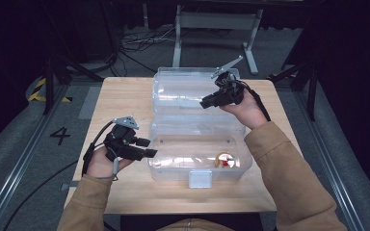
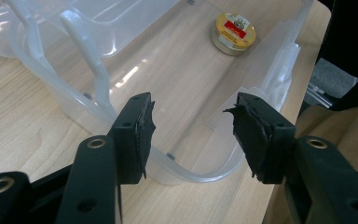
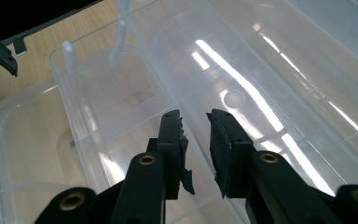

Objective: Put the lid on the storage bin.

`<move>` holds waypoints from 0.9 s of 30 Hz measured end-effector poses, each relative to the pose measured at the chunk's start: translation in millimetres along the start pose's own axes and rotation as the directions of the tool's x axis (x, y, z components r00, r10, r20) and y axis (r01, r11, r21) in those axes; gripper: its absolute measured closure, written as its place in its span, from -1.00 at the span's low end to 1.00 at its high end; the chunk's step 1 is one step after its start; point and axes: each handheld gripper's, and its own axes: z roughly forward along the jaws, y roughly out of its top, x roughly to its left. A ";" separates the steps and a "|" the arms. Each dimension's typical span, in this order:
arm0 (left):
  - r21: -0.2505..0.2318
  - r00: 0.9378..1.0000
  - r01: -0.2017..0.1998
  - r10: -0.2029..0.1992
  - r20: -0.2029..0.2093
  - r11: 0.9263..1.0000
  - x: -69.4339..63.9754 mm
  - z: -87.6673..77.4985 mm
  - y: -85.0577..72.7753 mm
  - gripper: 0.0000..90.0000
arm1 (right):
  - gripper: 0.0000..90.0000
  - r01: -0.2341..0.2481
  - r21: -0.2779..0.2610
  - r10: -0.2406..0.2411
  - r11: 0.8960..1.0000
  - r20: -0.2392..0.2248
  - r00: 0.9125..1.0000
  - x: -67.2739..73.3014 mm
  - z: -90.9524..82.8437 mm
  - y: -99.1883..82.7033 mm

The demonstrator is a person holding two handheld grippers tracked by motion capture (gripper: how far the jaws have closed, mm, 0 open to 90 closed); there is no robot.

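A clear plastic box (image 1: 183,149) lies on the wooden table with its lid (image 1: 183,91) swung back flat behind it. A small round gold tin (image 1: 225,160) with a red label sits in the box's right front corner, and it is also at the far end of the box (image 2: 233,32). My left gripper (image 1: 148,147) is at the box's left end, open, its jaws (image 2: 191,126) astride the rounded rim without pressing it. My right gripper (image 1: 204,103) hovers over the lid's right part. Its jaws (image 3: 195,135) stand a narrow gap apart, nothing gripped.
The box's white latch (image 1: 200,179) faces the table's front edge. Bare wood (image 1: 125,96) lies left of the lid. Behind the table are floor cables (image 1: 139,43) and a grey metal stand (image 1: 217,21). A person's tan sleeves (image 1: 289,168) come in from below.
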 end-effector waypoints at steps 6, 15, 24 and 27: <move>0.005 1.000 -0.010 0.009 0.002 1.000 -1.9 0.7 1.2 0.06 | 0.67 -0.002 0.003 0.002 1.000 -0.004 1.000 0.0 -0.4 -0.6; 0.016 0.999 -0.035 0.034 0.024 0.999 -9.8 7.6 5.7 0.06 | 0.68 -0.001 -0.001 0.001 1.000 0.000 1.000 0.8 0.4 -0.8; 0.066 0.994 -0.089 0.084 0.067 0.994 -23.9 25.7 11.6 0.06 | 0.68 -0.006 0.000 0.006 1.000 -0.002 1.000 0.7 0.1 -1.1; 0.087 0.992 -0.102 0.095 0.084 0.991 -26.2 32.6 12.3 0.06 | 0.68 -0.010 -0.002 0.010 1.000 -0.004 1.000 0.8 0.2 -1.2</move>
